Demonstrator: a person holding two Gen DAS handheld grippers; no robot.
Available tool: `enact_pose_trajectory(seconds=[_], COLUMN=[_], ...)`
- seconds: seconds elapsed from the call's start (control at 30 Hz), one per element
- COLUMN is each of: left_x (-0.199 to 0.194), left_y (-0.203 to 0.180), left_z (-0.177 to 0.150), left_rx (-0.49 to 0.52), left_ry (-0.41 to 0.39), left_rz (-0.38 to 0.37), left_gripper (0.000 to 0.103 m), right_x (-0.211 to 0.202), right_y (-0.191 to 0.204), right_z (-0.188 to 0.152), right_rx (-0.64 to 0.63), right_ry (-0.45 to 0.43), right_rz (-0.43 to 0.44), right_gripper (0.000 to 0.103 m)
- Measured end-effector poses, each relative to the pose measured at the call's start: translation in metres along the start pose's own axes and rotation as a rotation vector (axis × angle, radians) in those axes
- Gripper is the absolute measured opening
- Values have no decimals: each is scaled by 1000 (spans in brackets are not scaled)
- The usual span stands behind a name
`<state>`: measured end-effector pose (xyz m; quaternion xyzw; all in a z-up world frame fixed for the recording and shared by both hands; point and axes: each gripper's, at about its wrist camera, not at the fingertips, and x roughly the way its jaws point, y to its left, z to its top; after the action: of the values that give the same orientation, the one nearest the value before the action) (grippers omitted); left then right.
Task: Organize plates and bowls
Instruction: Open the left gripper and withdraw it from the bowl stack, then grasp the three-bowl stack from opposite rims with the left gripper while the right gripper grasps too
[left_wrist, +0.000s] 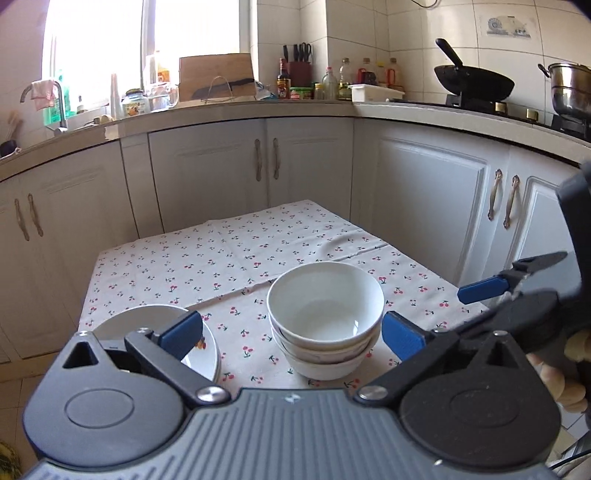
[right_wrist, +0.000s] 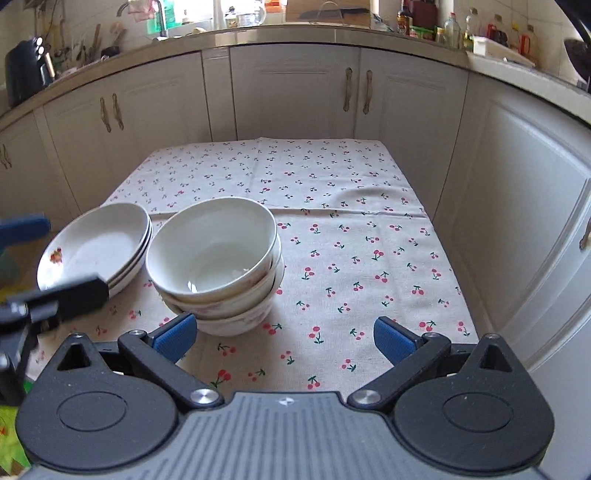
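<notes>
Two grippers hang wide open over the near edge of the table, and neither has hold of anything. The left gripper (left_wrist: 291, 332) has its blue pads spread as far as they go; its left pad (left_wrist: 183, 332) sits in front of the stack of plates without clearly touching it, and nothing lies between the two pads but cloth and the bowls farther on. The right gripper (right_wrist: 284, 338) is spread just as wide, its left pad (right_wrist: 175, 338) just in front of the lowest bowl, apart from it as far as the view shows.

Just beyond the pads stands the stack of bowls (right_wrist: 216, 258), white, nested, mouths up, the top ones leaning slightly so the stack is a little crooked. Close beside it on the left lies the stack of plates (right_wrist: 96, 247), shallow and white with a small flower print, faces up, tilted a little. Both stacks rest on the cherry-print tablecloth (right_wrist: 351, 221), whose far half is bare. Beyond stand pale cabinets (right_wrist: 295, 92) under a cluttered counter (left_wrist: 229, 107).
</notes>
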<state>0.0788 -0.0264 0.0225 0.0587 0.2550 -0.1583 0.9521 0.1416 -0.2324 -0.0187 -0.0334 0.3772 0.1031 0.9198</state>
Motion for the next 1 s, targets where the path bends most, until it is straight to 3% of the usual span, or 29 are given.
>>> enact_pose_trajectory(seconds=[0.1,0.2,0.37,0.57,0.83,1.0], left_x=[15,37,73,101,89,99], left_y=[12,21,32,31,37,36], left_z=[7,10,14,15,11,4], left_rx=[-50,-74,-134,-129,-1,135], left_ry=[49,109,198,280,288,373], left_rz=[-72,-94,-142,-185,-262,-328], left_gripper=[102,102,101,101,101,101], right_x=[2,12,38,63,84,94], right_y=[1,0,-1,-3,-13,-16], right_z=[-8,-17,-18,-15,-6,4], right_rx=[-58,-104,-143,-228,-403,-514], right_ry=[-50,-71,-57,-44,-4,31], right_rz=[45,93,153,216,320,391], right_gripper=[103,103,103,103,103,103])
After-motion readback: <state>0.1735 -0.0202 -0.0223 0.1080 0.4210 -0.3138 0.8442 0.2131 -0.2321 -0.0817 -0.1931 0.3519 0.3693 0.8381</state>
